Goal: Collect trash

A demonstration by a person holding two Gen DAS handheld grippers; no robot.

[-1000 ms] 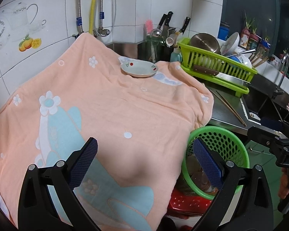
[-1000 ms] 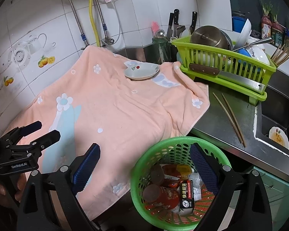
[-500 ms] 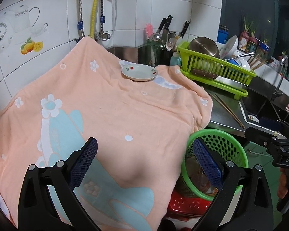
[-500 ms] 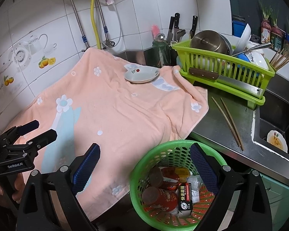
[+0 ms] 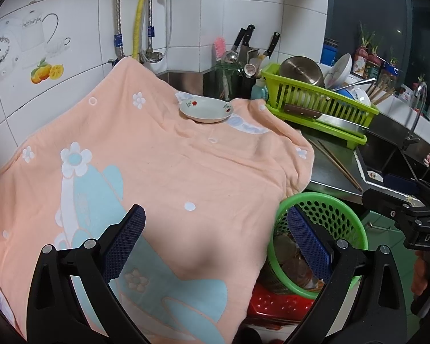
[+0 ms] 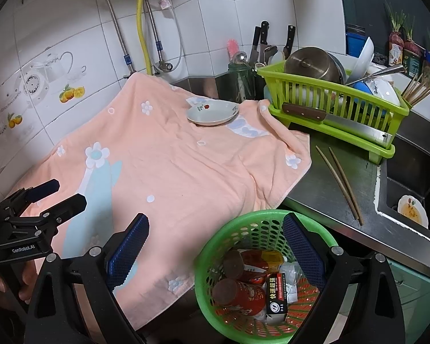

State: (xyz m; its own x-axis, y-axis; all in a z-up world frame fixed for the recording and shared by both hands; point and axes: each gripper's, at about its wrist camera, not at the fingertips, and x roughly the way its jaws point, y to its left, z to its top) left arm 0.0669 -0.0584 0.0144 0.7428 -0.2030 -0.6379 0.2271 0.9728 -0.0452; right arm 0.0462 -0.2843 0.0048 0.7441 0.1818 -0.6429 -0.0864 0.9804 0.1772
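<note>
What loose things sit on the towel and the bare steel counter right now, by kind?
Plate on the towel: 1
Chopsticks on the counter: 2
Total: 3

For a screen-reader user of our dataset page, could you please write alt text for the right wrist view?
An open right gripper hovers over a green basket of cans and wrappers, beside a counter draped with a peach towel. A small plate sits on the towel, a dish rack stands behind, and the left gripper shows at the left edge.
</note>
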